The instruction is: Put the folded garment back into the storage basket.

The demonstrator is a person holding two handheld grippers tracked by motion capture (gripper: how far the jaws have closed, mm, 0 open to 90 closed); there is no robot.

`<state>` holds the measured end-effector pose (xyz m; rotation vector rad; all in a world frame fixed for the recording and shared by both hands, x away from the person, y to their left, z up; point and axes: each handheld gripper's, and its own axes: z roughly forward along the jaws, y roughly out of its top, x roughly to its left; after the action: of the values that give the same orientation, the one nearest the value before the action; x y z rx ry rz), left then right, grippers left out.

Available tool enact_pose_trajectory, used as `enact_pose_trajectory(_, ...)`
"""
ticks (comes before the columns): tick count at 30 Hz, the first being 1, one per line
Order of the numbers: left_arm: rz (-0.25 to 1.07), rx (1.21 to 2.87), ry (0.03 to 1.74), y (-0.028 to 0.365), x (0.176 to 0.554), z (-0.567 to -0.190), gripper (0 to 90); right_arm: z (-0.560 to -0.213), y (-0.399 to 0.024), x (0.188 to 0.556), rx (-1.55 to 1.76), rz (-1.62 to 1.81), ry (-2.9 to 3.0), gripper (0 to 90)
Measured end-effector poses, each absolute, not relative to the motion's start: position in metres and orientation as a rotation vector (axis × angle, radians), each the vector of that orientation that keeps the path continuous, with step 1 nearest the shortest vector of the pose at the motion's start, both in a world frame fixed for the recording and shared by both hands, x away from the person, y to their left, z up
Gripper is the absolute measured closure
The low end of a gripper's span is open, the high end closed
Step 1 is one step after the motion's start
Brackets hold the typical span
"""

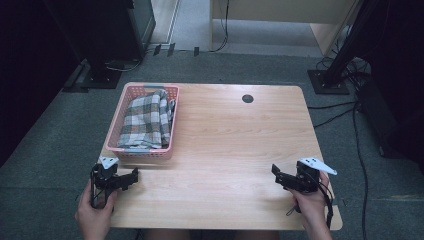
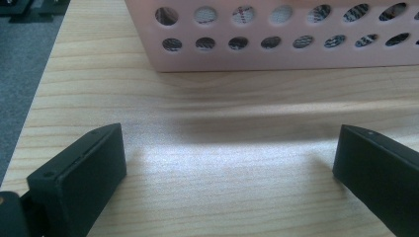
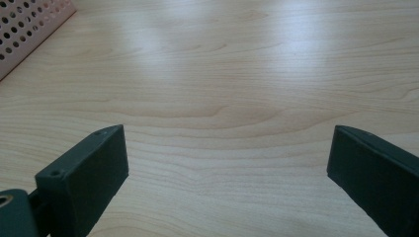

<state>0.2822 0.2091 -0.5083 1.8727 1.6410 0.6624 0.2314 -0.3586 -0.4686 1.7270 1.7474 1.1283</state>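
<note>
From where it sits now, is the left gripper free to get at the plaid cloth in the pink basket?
Probably yes. The left gripper is open, just short of the pink basket, with bare table between. The plaid cloth lies uncovered, but the basket wall means coming in from above.

Pink perforated plastic basket [image 1: 172, 120] at table's far-left area. Plaid grey-and-white folded cloth [image 1: 147, 120] lies inside, bunched, one edge draped over the right rim.

On your wooden table [image 1: 225, 145], a pink perforated basket [image 1: 116, 131] sits at the far left holding a folded plaid cloth [image 1: 147, 120], a dark round grommet [image 1: 247, 98] lies near the far edge, and cables [image 1: 345, 112] trail across the grey carpet at right.
</note>
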Motion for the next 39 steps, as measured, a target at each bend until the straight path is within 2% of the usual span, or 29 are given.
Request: enact_pose_trajectory(39, 0.657, 1.888, 1.625, 0.209, 0.28, -0.508, 0.0, -0.468, -0.428, 0.206, 1.771, 1.097, 1.7, 2.7)
